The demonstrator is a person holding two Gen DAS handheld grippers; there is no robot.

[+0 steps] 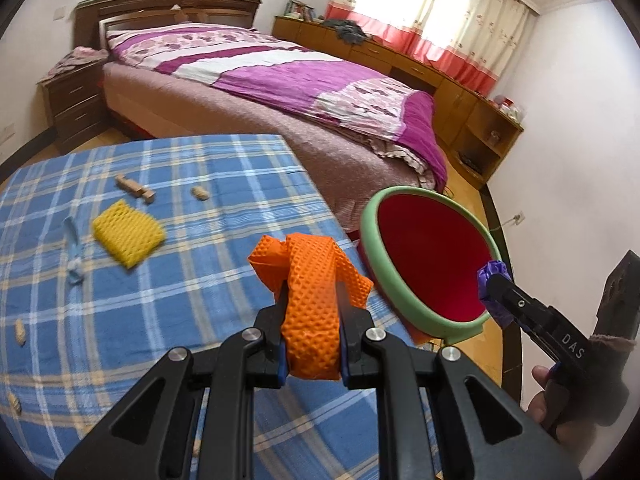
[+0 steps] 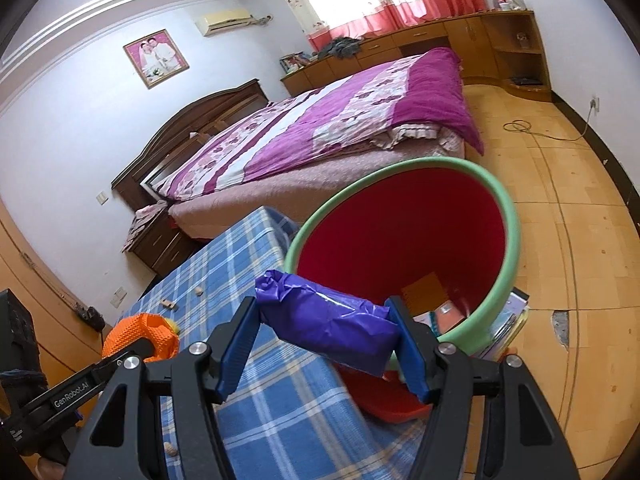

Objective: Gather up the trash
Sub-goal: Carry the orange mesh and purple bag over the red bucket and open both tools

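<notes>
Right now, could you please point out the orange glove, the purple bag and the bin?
orange glove (image 1: 316,304): left wrist view, on its textured middle between the jaws.
purple bag (image 2: 332,320): right wrist view, on the roll's middle.
bin (image 2: 508,216): right wrist view, on its green rim.

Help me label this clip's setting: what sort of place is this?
Most likely a home bedroom: a made double bed with a purple quilt, a nightstand beside it, and a curtained window above low wooden cabinets.
</notes>
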